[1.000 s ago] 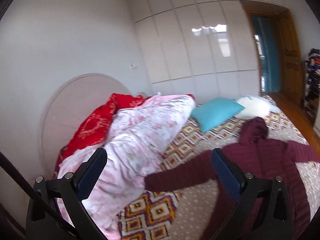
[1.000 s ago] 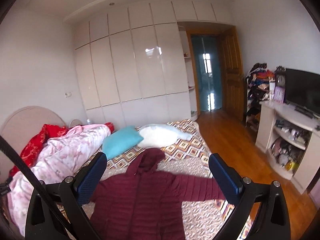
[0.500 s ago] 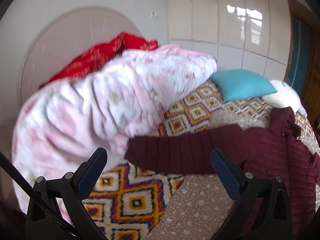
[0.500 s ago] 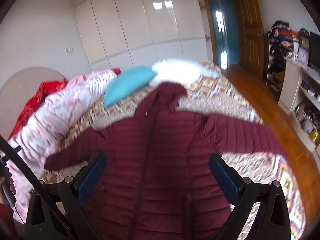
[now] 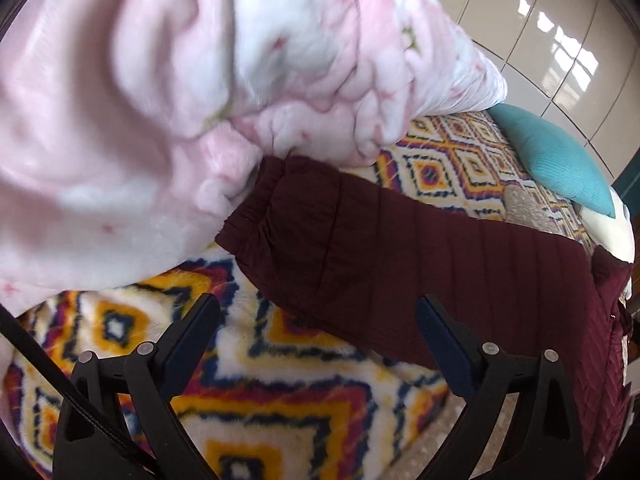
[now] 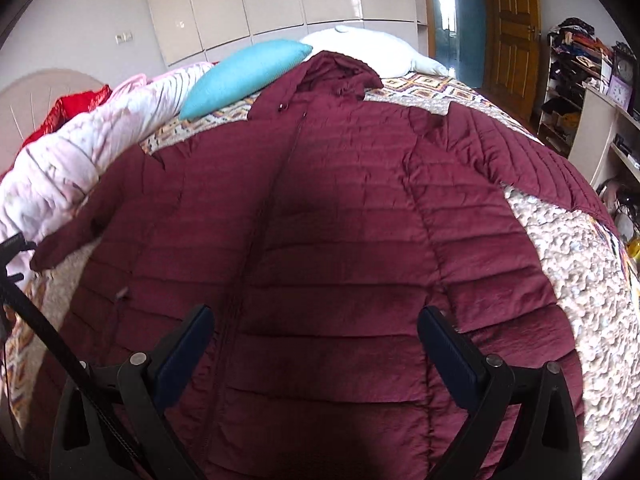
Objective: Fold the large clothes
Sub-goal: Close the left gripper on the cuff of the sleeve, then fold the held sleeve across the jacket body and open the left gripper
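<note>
Right wrist view shows the bed (image 6: 580, 264) under a patterned blanket, and on it the jacket (image 6: 320, 208) lies spread flat with its front up, zipper closed, hood toward the far end and both sleeves stretched out to the sides. Beside the jacket, on the left of this view, the pink quilt (image 6: 64, 160) is heaped along the bed, with a red cloth (image 6: 68, 108) behind it near the headboard. A blue pillow (image 6: 244, 72) and a white pillow (image 6: 368, 48) lie beyond the hood. White wardrobes and a wooden door stand at the far wall.

Left wrist view shows one sleeve (image 5: 360, 248) of the jacket across the blanket (image 5: 280, 400); its cuff touches the edge of the quilt (image 5: 160, 100).

The right gripper (image 6: 316, 344) is above the lower front of the jacket. Its jaws stand wide apart and press on nothing. The left gripper (image 5: 318, 332) is above the blanket, just near the cuff end of the sleeve. Its jaws are wide but closing a little now, and no cloth is between them.
</note>
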{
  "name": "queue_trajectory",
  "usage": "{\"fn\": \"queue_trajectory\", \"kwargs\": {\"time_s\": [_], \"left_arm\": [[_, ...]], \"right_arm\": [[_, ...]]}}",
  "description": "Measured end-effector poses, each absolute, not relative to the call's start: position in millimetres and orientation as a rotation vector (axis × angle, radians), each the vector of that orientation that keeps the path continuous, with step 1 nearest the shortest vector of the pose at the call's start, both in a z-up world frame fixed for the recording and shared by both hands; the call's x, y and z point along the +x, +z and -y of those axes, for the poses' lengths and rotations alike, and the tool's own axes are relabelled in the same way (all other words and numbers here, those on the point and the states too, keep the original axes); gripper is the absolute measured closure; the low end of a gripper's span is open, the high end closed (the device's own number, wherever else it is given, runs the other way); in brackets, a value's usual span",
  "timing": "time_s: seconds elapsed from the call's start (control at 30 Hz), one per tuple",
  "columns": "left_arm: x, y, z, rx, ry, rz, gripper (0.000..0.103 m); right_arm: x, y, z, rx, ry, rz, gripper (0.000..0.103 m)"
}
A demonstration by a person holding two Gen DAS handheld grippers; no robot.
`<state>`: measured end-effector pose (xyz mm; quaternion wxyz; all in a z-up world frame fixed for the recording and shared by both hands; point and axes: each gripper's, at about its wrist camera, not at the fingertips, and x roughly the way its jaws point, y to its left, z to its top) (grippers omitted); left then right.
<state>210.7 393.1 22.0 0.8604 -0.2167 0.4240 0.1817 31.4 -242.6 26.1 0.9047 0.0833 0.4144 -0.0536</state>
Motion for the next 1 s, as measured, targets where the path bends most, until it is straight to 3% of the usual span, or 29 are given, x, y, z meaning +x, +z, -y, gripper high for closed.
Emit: {"fn": "queue_trajectory", "kwargs": {"time_s": [0.37,0.4,0.5,0.53,0.73,1.0], "left_arm": [[246.0,-8.5,-401.8,-0.439,0.452,-0.890,0.013],[247.9,-7.3,-399.3,-0.412,0.477,-0.896,0.026],[251.0,2.9,-388.5,-0.352,0.475,-0.912,0.081],[251.0,8.1,-384.0,-0.355,0.465,-0.917,0.084],[240.6,65.8,-328.0,-0.265,0.365,-0.810,0.091],[213.6,137.7,-167.5,-0.200,-0.038,-0.702,0.091]], "right_arm": [[38.1,2.0,231.4,0.143,-0.103,-0.868,0.000],[38.3,0.8,231.3,0.145,-0.103,-0.872,0.000],[39.7,-1.7,230.3,0.140,-0.109,-0.878,0.000],[39.6,-1.9,229.8,0.138,-0.110,-0.878,0.000],[40.2,-2.7,229.1,0.129,-0.114,-0.879,0.000],[35.0,-1.1,234.6,0.172,-0.096,-0.848,0.000]]}}
